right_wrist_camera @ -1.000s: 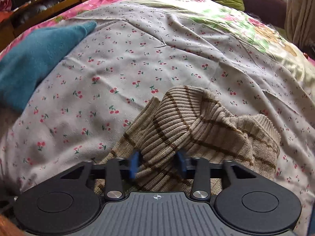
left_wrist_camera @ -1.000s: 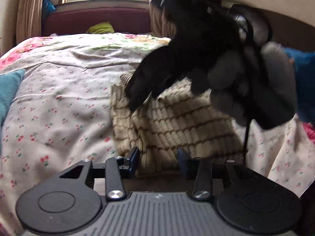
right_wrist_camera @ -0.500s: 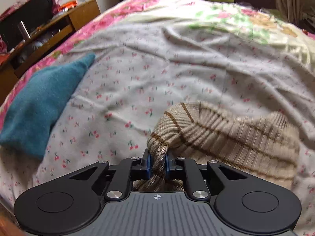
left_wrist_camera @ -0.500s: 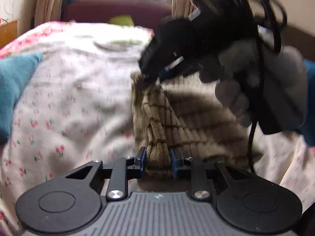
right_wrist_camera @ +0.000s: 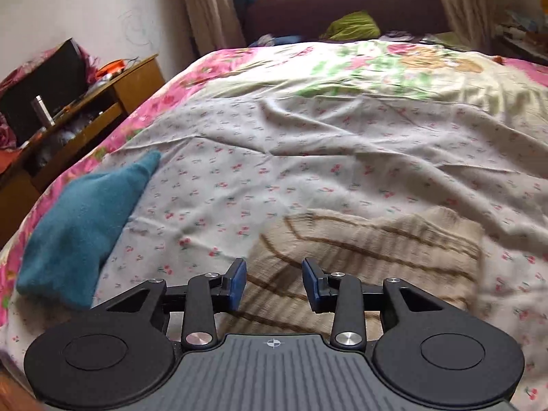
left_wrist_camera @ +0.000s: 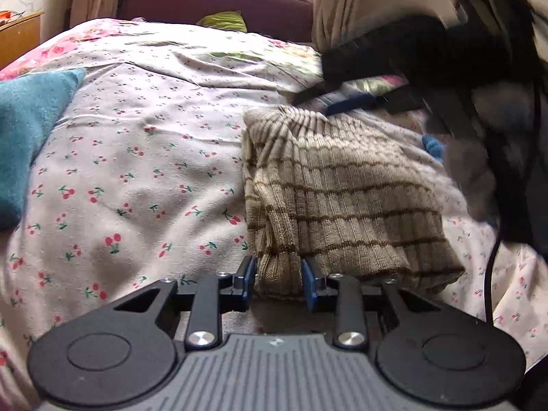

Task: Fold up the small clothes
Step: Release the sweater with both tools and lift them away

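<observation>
Your left claw [left_wrist_camera: 278,282] is spread apart, its blue pads either side of the near edge of the folded beige ribbed knit garment with brown stripes [left_wrist_camera: 339,202], not pinching it. The garment lies on the bed's cherry-print sheet [left_wrist_camera: 137,178]. Your right claw [right_wrist_camera: 274,282] is released too, above the garment [right_wrist_camera: 370,253]. A teal fleece cloth [right_wrist_camera: 78,226] lies well apart to the left.
</observation>
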The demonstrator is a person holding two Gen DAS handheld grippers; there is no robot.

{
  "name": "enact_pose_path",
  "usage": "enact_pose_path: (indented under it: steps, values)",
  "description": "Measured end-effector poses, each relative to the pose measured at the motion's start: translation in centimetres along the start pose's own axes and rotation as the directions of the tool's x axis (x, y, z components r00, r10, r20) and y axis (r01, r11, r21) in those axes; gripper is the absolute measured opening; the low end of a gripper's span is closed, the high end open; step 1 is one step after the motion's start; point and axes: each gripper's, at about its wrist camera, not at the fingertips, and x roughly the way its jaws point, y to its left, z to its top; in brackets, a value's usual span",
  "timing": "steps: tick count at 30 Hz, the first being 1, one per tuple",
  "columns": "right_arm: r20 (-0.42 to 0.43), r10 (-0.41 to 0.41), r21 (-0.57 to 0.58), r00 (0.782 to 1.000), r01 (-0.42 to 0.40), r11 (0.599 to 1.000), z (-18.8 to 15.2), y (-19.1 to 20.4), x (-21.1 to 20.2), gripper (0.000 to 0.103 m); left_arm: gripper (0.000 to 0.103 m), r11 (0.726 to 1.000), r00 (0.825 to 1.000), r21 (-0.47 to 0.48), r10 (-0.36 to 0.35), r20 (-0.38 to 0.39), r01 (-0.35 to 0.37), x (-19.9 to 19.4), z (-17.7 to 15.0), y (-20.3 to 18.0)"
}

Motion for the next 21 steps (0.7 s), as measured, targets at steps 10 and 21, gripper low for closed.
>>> enact_pose_path:
  steps: [10,21]
  values:
    - [0.109,-0.064,0.078,0.992,0.056,0.995,-0.9,-4.0,-1.7,0.038,0.043,0.997,0.985,0.076,-0.005,0.175,-0.008,0.8,5.4,-1.6]
    - [-0.052,-0.171,0.129,0.984,0.176,0.976,-0.1,-10.1,5.2,0.029,0.053,0.988,0.996,0.134,0.072,0.047,-0.078,9.8,6.8,-2.1]
